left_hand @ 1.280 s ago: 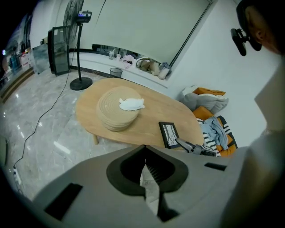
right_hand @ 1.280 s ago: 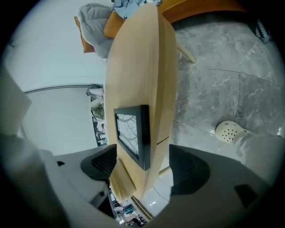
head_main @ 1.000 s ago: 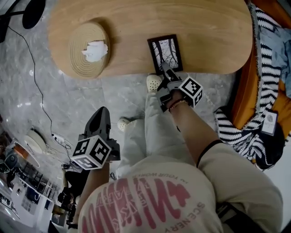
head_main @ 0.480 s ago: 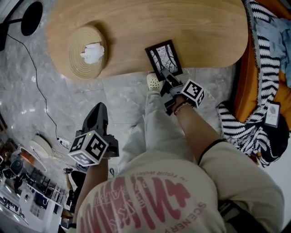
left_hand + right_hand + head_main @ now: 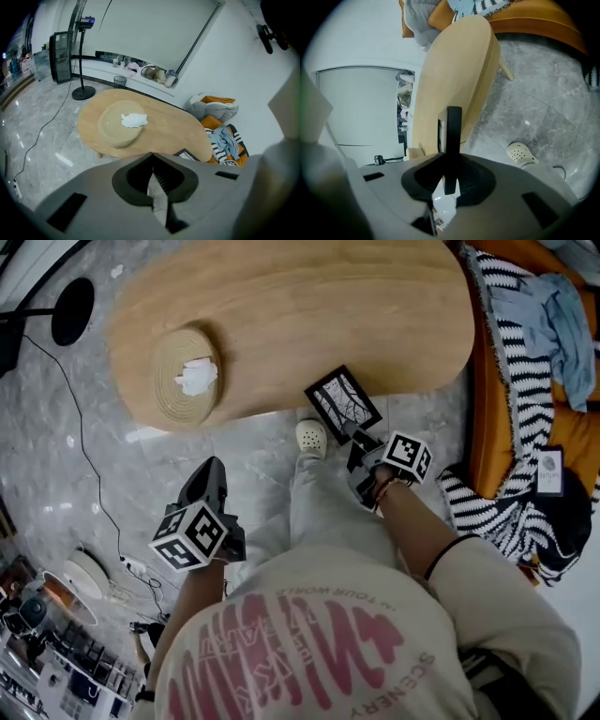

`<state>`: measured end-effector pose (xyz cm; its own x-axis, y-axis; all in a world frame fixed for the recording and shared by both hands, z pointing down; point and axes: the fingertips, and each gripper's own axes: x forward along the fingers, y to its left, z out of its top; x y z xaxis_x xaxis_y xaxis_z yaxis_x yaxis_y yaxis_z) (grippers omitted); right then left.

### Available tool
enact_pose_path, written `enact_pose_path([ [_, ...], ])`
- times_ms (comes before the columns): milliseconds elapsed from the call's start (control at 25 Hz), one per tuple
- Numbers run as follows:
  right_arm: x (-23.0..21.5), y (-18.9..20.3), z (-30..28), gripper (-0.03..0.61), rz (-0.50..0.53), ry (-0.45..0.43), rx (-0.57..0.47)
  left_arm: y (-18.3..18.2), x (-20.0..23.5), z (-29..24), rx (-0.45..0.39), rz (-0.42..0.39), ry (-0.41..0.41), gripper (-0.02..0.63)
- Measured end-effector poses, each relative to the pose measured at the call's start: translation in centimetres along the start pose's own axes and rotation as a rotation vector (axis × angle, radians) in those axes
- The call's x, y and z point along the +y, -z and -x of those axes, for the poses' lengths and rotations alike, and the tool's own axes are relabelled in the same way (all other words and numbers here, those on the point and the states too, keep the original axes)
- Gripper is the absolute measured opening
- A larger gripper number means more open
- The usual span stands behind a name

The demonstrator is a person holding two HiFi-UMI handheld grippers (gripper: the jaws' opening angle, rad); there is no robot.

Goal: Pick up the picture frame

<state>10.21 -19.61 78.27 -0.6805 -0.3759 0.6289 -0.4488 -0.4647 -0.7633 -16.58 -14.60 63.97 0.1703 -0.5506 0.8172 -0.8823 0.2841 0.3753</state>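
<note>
Picture frame [image 5: 343, 401] aloft, tissue [image 5: 196, 377] on woven mat [image 5: 172, 397]

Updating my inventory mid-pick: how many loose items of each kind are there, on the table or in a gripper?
Frame: 1, lifted, between the closing jaws of the right gripper
Mat: 1
Tissue: 1, lying on the mat
Total: 3

left claw [image 5: 152, 159] closed, empty — beyond it a wooden table [image 5: 180, 125] with woven mat [image 5: 112, 131] and tissue [image 5: 134, 120]
</note>
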Motion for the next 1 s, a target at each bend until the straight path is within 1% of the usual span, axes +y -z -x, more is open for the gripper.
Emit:
enact_pose_path([
  [80,0.6,-0.5,1.0,0.072,0.011,0.026,0.001,-0.6,-0.3,0.1,-0.004,-0.003,-0.006,0.005],
  [200,1.6,-1.3,2.5,0.071,0.02,0.059,-0.004,-2.0,-1.3,0.6,-0.027,0.032,0.02,0.005],
  [440,4.9,-3.6,5.0,0.071,0.063,0.062,-0.052,-4.3,-3.6,2.4,-0.104,0.028,0.089,0.005],
  [560,7.5,-5.3,6.3,0.07,0.083,0.024,-0.112,-4.9,-4.3,2.8,-0.138,0.077,0.112,0.005],
  [680,10.0,-5.6,7.8,0.069,0.098,-0.017,-0.169,-5.1,-4.6,3.8,-0.165,0.105,0.133,0.005],
  [840,13.0,-5.0,10.5,0.069,0.119,-0.059,-0.231,-6.3,-5.2,6.0,-0.223,0.096,0.167,0.005],
  [920,15.1,-4.9,11.7,0.067,0.141,-0.096,-0.266,-7.9,-5.6,7.2,-0.27,0.081,0.192,0.005],
  [1000,17.7,-4.5,12.9,0.067,0.171,-0.14,-0.311,-9.6,-5.4,9.0,-0.328,0.057,0.197,0.005],
])
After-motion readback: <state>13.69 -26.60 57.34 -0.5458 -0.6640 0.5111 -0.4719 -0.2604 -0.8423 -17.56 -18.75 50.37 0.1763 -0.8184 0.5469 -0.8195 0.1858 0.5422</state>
